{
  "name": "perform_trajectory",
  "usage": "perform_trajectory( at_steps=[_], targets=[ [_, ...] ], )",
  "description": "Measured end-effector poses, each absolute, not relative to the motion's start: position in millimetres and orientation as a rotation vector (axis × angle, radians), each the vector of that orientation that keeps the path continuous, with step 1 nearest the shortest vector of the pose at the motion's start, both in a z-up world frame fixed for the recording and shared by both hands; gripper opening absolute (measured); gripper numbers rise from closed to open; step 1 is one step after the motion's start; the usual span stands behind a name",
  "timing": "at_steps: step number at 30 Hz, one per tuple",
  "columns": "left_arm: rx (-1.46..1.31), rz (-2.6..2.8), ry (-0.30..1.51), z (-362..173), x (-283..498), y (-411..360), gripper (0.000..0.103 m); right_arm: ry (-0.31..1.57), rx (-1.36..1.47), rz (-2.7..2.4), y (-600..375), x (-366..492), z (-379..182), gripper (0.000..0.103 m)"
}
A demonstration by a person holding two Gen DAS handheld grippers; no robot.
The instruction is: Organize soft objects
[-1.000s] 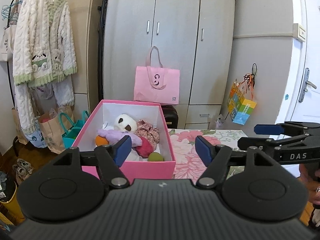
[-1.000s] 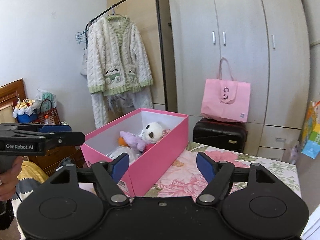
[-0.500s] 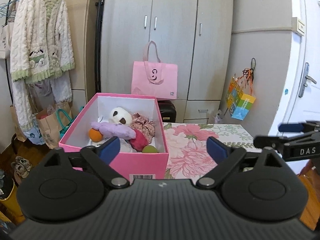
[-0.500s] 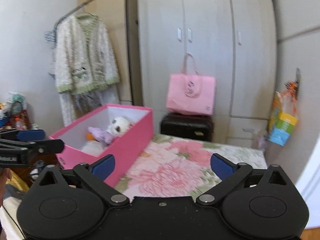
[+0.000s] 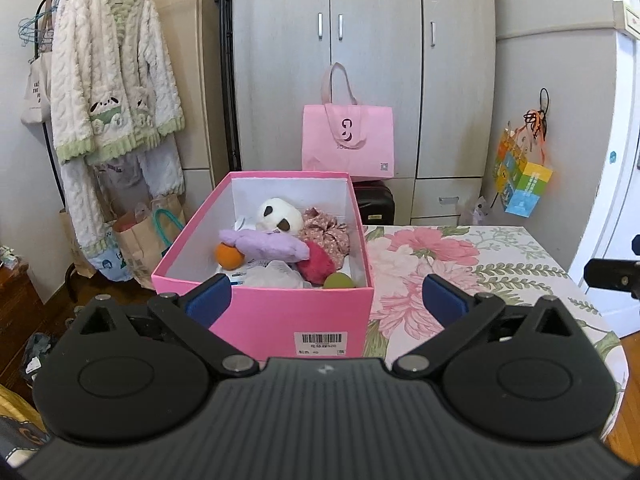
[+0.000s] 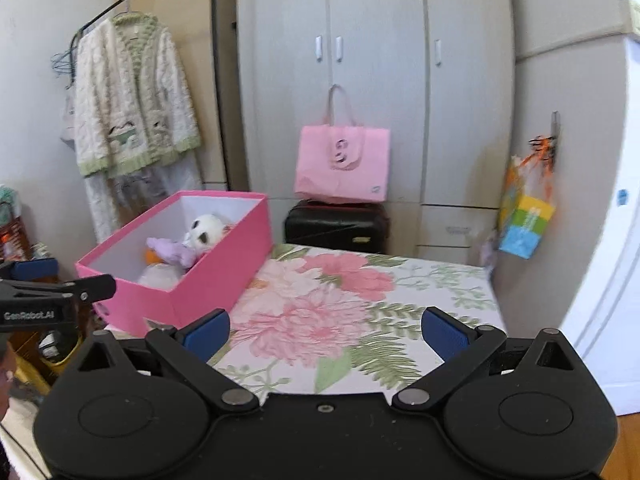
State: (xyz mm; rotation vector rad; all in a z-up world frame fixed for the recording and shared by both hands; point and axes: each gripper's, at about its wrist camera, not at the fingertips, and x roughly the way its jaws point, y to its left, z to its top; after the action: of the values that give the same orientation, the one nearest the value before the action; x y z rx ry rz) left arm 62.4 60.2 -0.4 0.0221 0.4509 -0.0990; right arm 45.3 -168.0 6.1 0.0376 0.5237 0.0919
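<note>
A pink box (image 5: 260,312) stands on the flowered table, open at the top. Inside lie soft toys: a panda plush (image 5: 278,214), a purple plush (image 5: 268,242), an orange ball (image 5: 228,256), a red plush (image 5: 316,266), a floral scrunchie (image 5: 326,232) and a green ball (image 5: 338,281). My left gripper (image 5: 326,298) faces the box's front wall from just before it. Its jaws are opening, with nothing held between them. My right gripper (image 6: 326,330) hovers open and empty over the tablecloth, to the right of the pink box (image 6: 224,264) and panda plush (image 6: 206,230).
The flowered tablecloth (image 5: 460,256) spreads right of the box. Behind are a grey wardrobe (image 5: 372,60), a pink tote bag (image 5: 347,142) on a black suitcase (image 5: 374,204), and a colourful bag (image 5: 524,184) on a hook. A fluffy coat (image 5: 112,88) hangs left, above paper bags.
Both grippers' jaws have spread wide apart. The right view has swung right, so the box now sits at its left. In the left view the box has come more to the centre.
</note>
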Motion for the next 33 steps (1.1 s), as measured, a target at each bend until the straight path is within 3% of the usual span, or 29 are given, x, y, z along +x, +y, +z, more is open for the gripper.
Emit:
perform_trajectory(
  at_steps=[33],
  targets=[
    [0.049,-0.114,0.422,-9.6,39.9,42.2,0.103,0.43,0.029,0.008,-164.6,4.3,-3.4,0.103]
  ],
)
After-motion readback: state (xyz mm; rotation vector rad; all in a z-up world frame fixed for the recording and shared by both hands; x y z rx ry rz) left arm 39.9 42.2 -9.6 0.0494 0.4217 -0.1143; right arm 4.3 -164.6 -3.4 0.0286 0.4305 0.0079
